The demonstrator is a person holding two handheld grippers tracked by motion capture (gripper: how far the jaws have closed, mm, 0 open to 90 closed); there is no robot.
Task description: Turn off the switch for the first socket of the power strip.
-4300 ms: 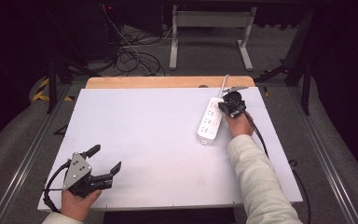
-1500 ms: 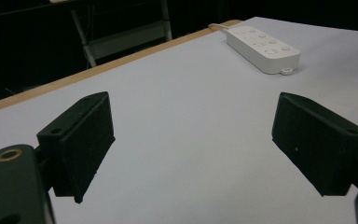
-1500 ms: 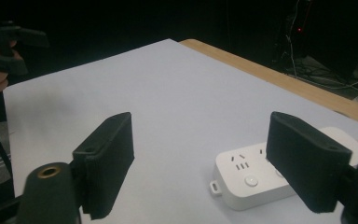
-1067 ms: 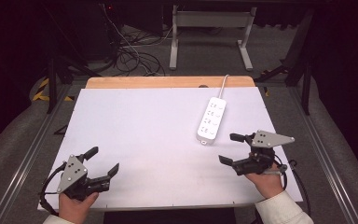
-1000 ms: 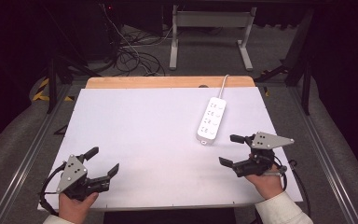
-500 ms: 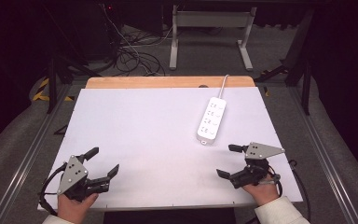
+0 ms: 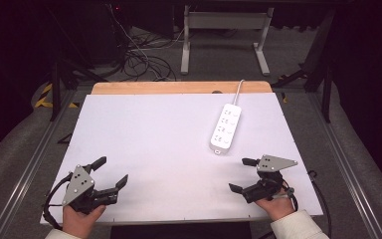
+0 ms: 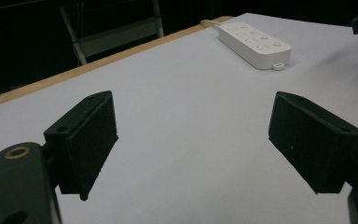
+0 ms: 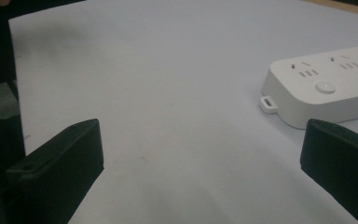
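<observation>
Power strip [image 7: 226, 128] lies right-of-centre toward the far tabletop [image 7: 154, 129] edge, long axis running away, nearer the spread, empty right claw [image 7: 243, 175]; left claw [image 7: 110, 172] likewise spread, well apart.

Room is dark, black backdrop on all sides; light falls mostly on the desk [image 7: 144, 129]. Desk has a white top with a wood strip [image 7: 179, 87] exposed along the far edge. Grey floor [image 7: 219, 55] beyond it. A tangle of black cables [image 7: 142, 62] lies on the floor at far left of centre. A grey metal frame with two legs [image 7: 224, 35] stands behind the desk. Yellow-black hazard tape [image 7: 44, 95] on the floor at far left. Metal rails [image 7: 35, 159] run along both desk sides. Dark stand legs [image 7: 323, 74] at far right.
</observation>
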